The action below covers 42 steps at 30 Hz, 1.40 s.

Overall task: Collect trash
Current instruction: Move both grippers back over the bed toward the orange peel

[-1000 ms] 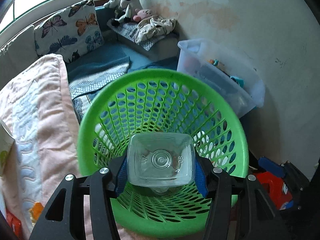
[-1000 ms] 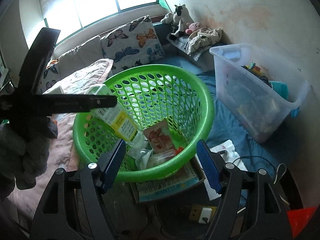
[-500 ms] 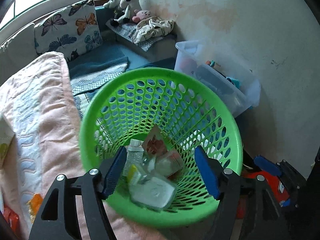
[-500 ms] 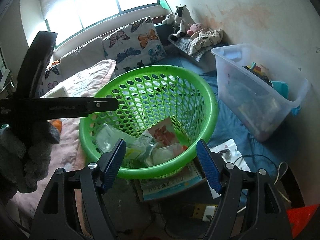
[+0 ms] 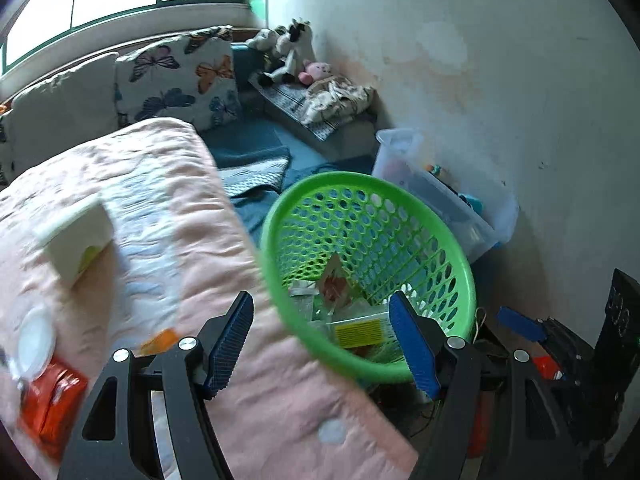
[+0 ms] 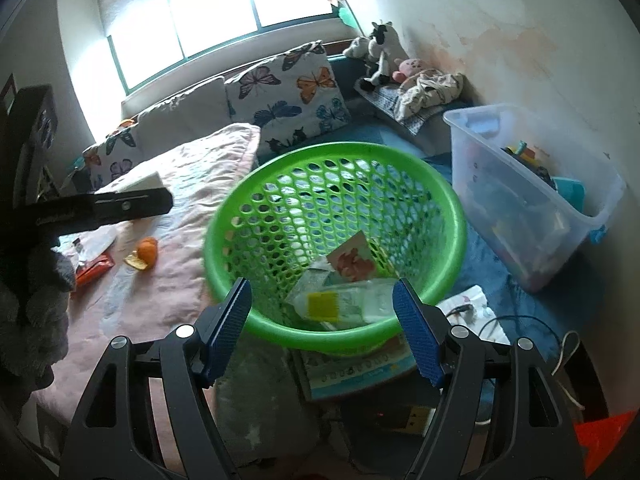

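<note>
A green perforated basket (image 5: pixel 460 276) (image 6: pixel 448 208) stands beside the pink bed. In it lie a clear plastic bottle with a yellow label (image 5: pixel 360 330) (image 6: pixel 340 300), a picture card (image 6: pixel 354 258) and other wrappers. My left gripper (image 5: pixel 324 340) is open and empty, over the bed edge left of the basket. My right gripper (image 6: pixel 322 326) is open and empty, just in front of the basket rim. On the bed lie orange peel (image 6: pixel 144 254), a red wrapper (image 5: pixel 50 402) (image 6: pixel 94 272), a white carton (image 5: pixel 76 240) and a white lid (image 5: pixel 34 340).
A clear storage bin (image 6: pixel 532 196) with toys stands right of the basket by the wall. Booklets and cables (image 6: pixel 360 364) lie on the floor under the basket. Butterfly pillows (image 6: pixel 288 92) and plush toys (image 6: pixel 380 52) are at the back.
My left gripper opened and dropped the clear bottle into the basket, then swung left over the bed. The right gripper stayed open and drew back slightly.
</note>
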Motion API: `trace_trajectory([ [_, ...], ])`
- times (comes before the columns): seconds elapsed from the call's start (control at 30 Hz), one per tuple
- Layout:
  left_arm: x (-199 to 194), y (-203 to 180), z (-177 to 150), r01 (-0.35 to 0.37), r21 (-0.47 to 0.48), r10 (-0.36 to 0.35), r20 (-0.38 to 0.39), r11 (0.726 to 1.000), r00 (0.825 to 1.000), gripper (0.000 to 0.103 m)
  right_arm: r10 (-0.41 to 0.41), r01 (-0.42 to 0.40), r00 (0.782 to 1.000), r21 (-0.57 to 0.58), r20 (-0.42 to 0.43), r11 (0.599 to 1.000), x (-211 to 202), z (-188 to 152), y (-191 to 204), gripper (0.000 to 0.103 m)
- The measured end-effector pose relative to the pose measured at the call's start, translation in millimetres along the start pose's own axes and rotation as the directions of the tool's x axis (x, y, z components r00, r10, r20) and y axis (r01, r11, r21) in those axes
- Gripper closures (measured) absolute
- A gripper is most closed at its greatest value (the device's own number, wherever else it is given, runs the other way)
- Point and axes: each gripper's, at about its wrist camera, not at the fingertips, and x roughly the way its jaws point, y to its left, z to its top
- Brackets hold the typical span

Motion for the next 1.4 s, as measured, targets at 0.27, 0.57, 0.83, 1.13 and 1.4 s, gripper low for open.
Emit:
trace_trajectory([
  [0.27, -50.6, 42.0, -28.4, -0.081, -0.064, 0.085, 0.071, 0.995, 0.994, 0.035, 0.049, -0.049, 0.999, -0.051, -0.007, 0.998, 3.0, 1.2, 36.6, 0.029],
  [0.57, -86.1, 88.3, -55.9, -0.136, -0.168, 0.152, 0.087, 0.976, 0.984, 0.034, 0.121, -0.123, 0.992, -0.115, -0.025, 0.986, 15.0, 6.3, 83.4, 0.029],
  [0.83, -113.6, 124.3, -85.2, -0.210, -0.245, 0.237, 0.088, 0.947, 0.967, 0.033, 0.169, -0.175, 0.984, -0.161, -0.053, 0.971, 27.4, 7.6, 116.0, 0.029],
  [1.13, -129.3, 157.5, -113.6, -0.265, -0.314, 0.298, 0.062, 0.912, 0.952, 0.029, 0.205, -0.220, 0.975, -0.210, -0.089, 0.953, 40.4, 10.2, 147.9, 0.029],
  [1.4, -131.7, 173.6, -128.5, -0.293, -0.344, 0.322, 0.031, 0.892, 0.946, 0.028, 0.224, -0.253, 0.965, -0.259, -0.136, 0.932, 63.3, 11.9, 172.4, 0.029],
])
